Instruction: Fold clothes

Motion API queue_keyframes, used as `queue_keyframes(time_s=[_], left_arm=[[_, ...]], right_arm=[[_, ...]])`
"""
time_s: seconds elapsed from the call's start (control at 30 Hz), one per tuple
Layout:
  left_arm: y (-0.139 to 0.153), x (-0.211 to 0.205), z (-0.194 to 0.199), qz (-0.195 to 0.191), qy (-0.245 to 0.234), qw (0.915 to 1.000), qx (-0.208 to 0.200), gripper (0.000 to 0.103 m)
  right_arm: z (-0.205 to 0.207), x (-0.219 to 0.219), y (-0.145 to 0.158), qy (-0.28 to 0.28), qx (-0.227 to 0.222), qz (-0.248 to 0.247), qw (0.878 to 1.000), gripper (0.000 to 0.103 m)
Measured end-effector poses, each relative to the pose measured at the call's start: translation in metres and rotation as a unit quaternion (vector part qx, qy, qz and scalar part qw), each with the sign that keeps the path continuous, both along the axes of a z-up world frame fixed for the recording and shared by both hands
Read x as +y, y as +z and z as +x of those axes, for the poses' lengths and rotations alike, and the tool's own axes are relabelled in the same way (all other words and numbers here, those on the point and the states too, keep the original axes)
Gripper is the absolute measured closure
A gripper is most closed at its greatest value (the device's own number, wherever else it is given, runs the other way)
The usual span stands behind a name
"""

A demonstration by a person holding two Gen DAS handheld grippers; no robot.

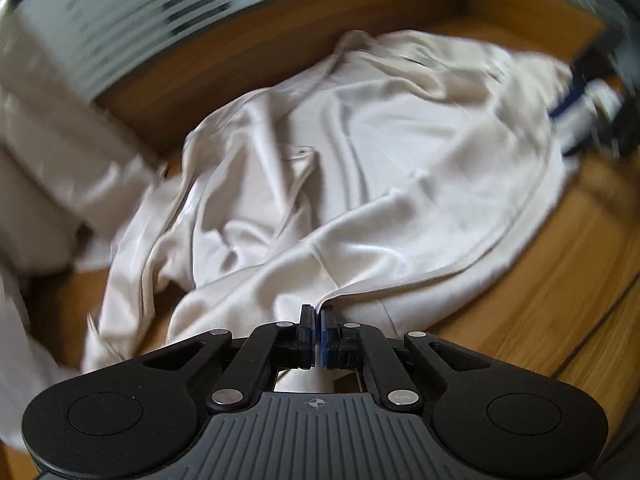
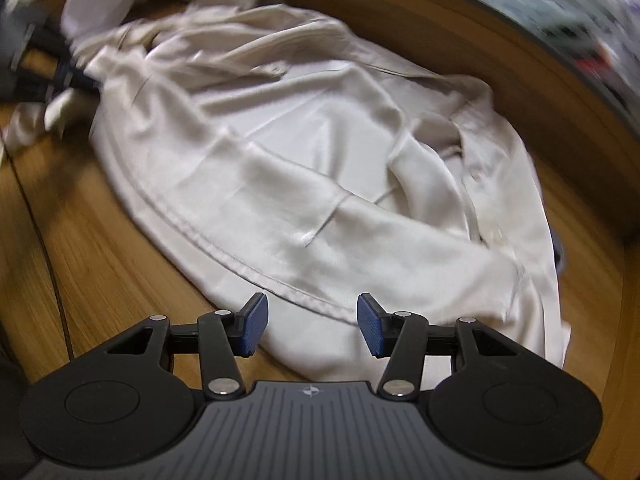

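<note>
My left gripper [image 1: 318, 320] is clamped tight on the hem of the shirt [image 1: 360, 168], pads pressed together w/ a ridge of cloth pinched between them and a bit of fabric showing under the linkage. From that pinch the hem runs up and right in a long curve across the table [image 1: 560, 280].

Shirt is pale beige, satiny, lying crumpled and roughly spread on the wooden table, hem toward me, the bunched part w/ a button tab [image 1: 302, 154] further in. On the left, more pale cloth [image 1: 52, 168] sits beside it, blurred, can't tell what it is. Behind the table there's a raised wooden edge [image 1: 280, 44], then a striped surface, too smeared to read.

My right gripper [image 2: 313, 320] has its fingers [image 2: 254, 322] spread wide, nothing in them. It hangs just over the near hem [image 2: 224, 248]; the stitched edge passes between the blue pads, but I can't tell if they touch the cloth. Shirt [image 2: 320, 140] in this view fills the middle of the table [image 2: 100, 260], wrinkled, w/ a folded-over section on the right side.

Top left of the right cam I can see the other gripper [image 2: 60, 76] at the far end of the hem, dark and blurred. Both views have motion blur at the edges.
</note>
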State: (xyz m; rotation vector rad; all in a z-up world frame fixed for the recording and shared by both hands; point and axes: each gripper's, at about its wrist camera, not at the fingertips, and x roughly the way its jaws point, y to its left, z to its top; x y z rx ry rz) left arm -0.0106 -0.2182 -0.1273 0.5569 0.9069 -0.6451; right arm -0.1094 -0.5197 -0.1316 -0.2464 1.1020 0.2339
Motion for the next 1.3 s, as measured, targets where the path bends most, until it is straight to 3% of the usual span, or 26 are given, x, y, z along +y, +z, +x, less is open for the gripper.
queue_keyframes(time_s=[0.2, 0.23, 0.5, 0.67, 0.93, 1.1, 1.3], left_arm=[[0.001, 0.007, 0.007, -0.028, 0.051, 0.9977, 0.034, 0.098], [0.000, 0.007, 0.008, -0.030, 0.054, 0.9975, 0.036, 0.098], [0.017, 0.012, 0.016, -0.077, 0.101, 0.9904, 0.055, 0.098], [0.029, 0.011, 0.017, -0.085, 0.109, 0.9890, 0.053, 0.098], [0.036, 0.011, 0.017, -0.083, 0.113, 0.9886, 0.056, 0.098], [0.040, 0.013, 0.015, -0.085, 0.116, 0.9881, 0.056, 0.098], [0.042, 0.018, 0.015, -0.090, 0.123, 0.9867, 0.057, 0.098]], right_arm=[[0.008, 0.023, -0.013, 0.120, 0.014, -0.041, 0.992, 0.063], [0.010, 0.024, -0.016, 0.132, 0.017, -0.045, 0.990, 0.067], [0.022, 0.026, -0.024, 0.174, 0.018, -0.034, 0.984, 0.067], [0.027, 0.043, -0.013, 0.174, -0.009, -0.015, 0.985, 0.067], [0.045, 0.106, 0.003, 0.164, -0.070, 0.031, 0.983, 0.067], [0.054, 0.137, -0.005, 0.174, -0.086, 0.007, 0.981, 0.066], [0.054, 0.133, -0.015, 0.150, -0.094, -0.025, 0.984, 0.067]])
